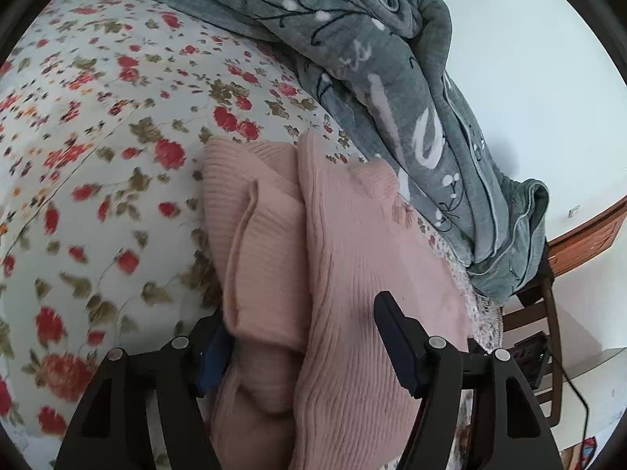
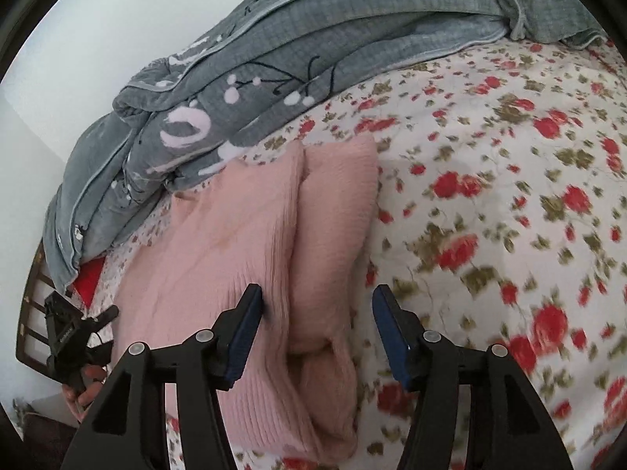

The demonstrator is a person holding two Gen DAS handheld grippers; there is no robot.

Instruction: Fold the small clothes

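On my left wrist view, the left gripper [image 1: 303, 337] has its jaws standing wide apart, pressing on nothing. The pink knit garment [image 1: 345, 258] lies folded on the bed, and its bulk fills the gap between my jaws. The left pad sits just beside the folded sleeve edge, partly hidden by the knit; whether it touches I cannot tell. The right finger [image 1: 395, 337] stands clear over the ribbed body of the garment. The floral bedsheet [image 1: 98, 156] spreads out to the left, blurred. A grey blanket [image 1: 392, 78] is bunched along the far side, just beyond the garment's top edge. A wooden chair [image 1: 537, 313] stands past the bed's edge at the right.

On my right wrist view, the right gripper [image 2: 317, 327] is likewise spread wide and gripping nothing. The garment runs lengthwise away from me, with a fold line up its middle. My left finger [image 2: 247, 333] is against the ribbed half, the right one over the sheet just beside the garment's edge. The grey blanket is heaped behind at upper left. At the lower left I see the other gripper, held by a hand [image 2: 84, 387] near the bed's edge.
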